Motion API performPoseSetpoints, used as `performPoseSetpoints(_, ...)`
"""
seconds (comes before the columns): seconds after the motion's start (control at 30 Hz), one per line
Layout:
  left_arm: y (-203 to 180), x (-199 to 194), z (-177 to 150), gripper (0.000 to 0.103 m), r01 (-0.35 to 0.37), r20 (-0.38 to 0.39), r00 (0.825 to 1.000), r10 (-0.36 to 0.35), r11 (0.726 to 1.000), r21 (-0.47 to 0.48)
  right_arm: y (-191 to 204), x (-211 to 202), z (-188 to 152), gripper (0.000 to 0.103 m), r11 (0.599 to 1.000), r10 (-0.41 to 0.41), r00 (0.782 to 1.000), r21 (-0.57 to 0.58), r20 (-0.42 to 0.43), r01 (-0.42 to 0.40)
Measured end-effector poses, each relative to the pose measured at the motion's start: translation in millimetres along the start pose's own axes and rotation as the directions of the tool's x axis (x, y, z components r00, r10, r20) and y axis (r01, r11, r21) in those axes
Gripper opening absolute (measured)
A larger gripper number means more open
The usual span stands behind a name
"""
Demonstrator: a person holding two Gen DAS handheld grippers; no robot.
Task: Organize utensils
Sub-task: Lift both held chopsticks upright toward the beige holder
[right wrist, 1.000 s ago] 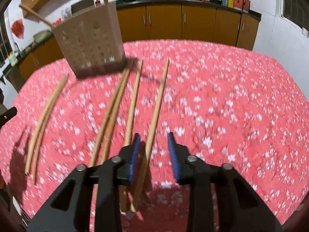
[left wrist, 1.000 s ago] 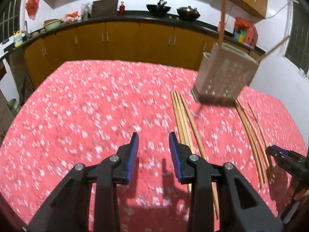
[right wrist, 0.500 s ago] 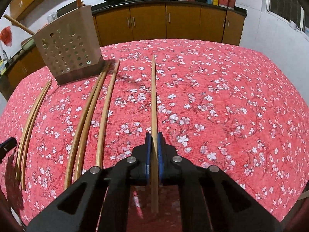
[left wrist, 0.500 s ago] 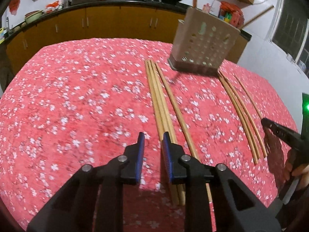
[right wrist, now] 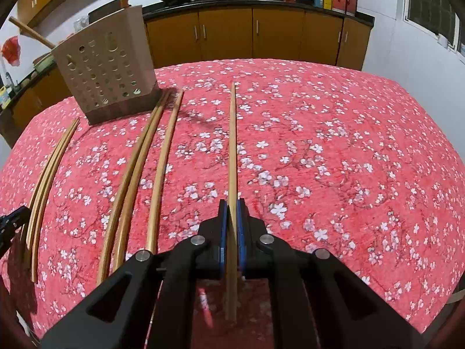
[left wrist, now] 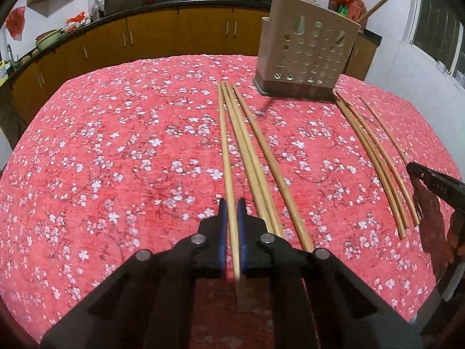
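My left gripper (left wrist: 230, 206) is shut on a long wooden chopstick (left wrist: 225, 151), the leftmost of a group on the red floral cloth. Three more chopsticks (left wrist: 252, 160) lie just right of it. My right gripper (right wrist: 229, 208) is shut on a single wooden chopstick (right wrist: 232, 145) that points away from me. A beige perforated utensil holder (left wrist: 305, 58) stands at the far side with two sticks in it; it also shows in the right wrist view (right wrist: 107, 69). The right gripper's tip (left wrist: 430, 179) shows at the left view's right edge.
Loose chopsticks lie in groups on the cloth: three curved ones at the right (left wrist: 375, 157) in the left view, three (right wrist: 145, 168) and a pair (right wrist: 49, 171) left of my right gripper. Brown kitchen cabinets (right wrist: 261, 35) and a counter with woks stand behind the table.
Both grippers went from open to shut. The right one closed on its chopstick half a second ago; the left one moved onto the leftmost chopstick and closed on it just now.
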State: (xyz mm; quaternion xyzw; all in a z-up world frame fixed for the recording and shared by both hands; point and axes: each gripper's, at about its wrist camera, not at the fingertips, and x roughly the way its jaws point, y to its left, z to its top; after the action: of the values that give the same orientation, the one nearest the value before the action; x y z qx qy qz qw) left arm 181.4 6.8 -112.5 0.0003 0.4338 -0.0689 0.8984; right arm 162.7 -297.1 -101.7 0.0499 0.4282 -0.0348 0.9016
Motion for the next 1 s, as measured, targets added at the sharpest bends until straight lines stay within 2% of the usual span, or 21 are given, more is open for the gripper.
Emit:
performPoseSetpoints(0.27, 35.6, 10.7, 18.4, 0.008, -0.059, -0.004, 0.998, 0.059, 0.995, -0.079, 1.1, 9.8, 9.9, 0.007, 1.0, 0.004, 1.0, -0.004, 0.0, -0.004)
performPoseSetpoints(0.47, 51.1, 15.0, 23.2, 0.008, -0.034, 0.011, 0.999, 0.035, 0.995, -0.096, -2.3, 25.0, 25.4, 0.008, 1.0, -0.005, 1.0, 0.017, 0.013, 0.005)
performPoseSetpoints(1.0, 59.4, 10.1, 18.8, 0.009, 0.001, 0.019, 1.0, 0.002, 0.991, -0.135, -4.7, 26.2, 27.0, 0.008, 1.0, -0.005, 1.0, 0.023, 0.015, 0.004)
